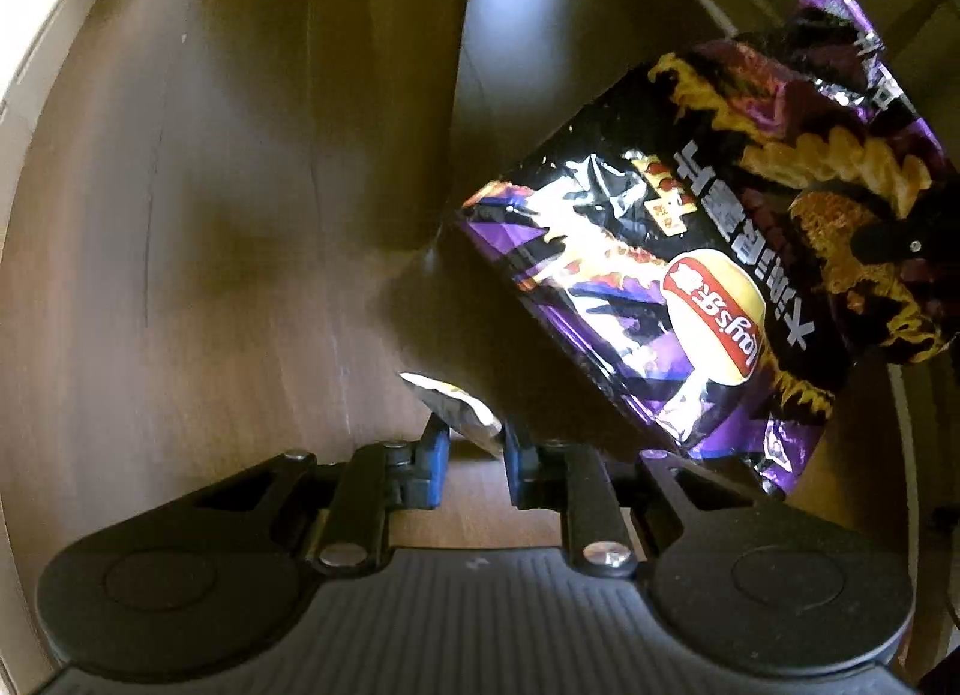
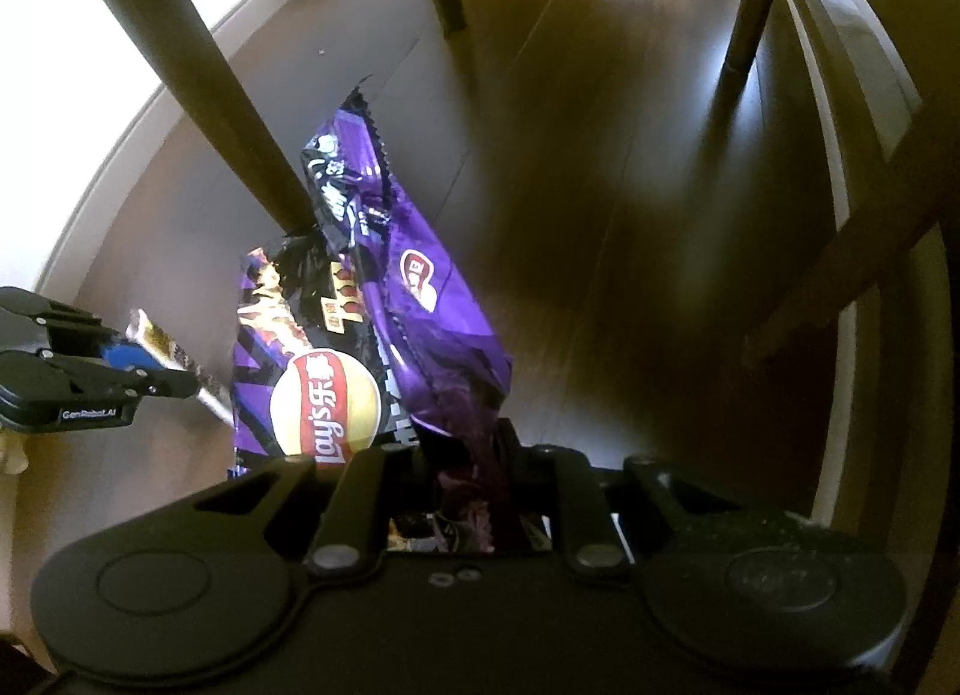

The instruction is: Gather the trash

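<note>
floor [image 1: 210, 185]: brown wood planks, fills most of both views; glare patches at the far side.
chair legs [image 2: 198, 89]: one thick pale leg runs from far left down to the upper part of the chip bag in the right wrist view; thinner legs further back and at right.
chip bag [image 2: 336, 371]: purple and black Lay's bag, crumpled, held up off the floor between the two tools; logo faces the right wrist camera, and reads upside down in the left wrist view [image 1: 708, 287].
chip bag location: right of centre in the left wrist view, left of centre in the right wrist view, its upper part against the thick chair leg.
right hand-held gripper [image 2: 474, 455]: fingers closed onto a bunched purple part of the chip bag, near bottom centre; its black fingertip also shows on the bag at right in the left wrist view.
left hand-held gripper [image 1: 474, 437]: blue-padded fingers pinched on a small silver wrapper.
silver wrapper [image 1: 456, 407]: shiny foil piece, sticks out from the left tool toward the chip bag; seen at left in the right wrist view, its end at the bag's left edge, contact unclear.
</note>
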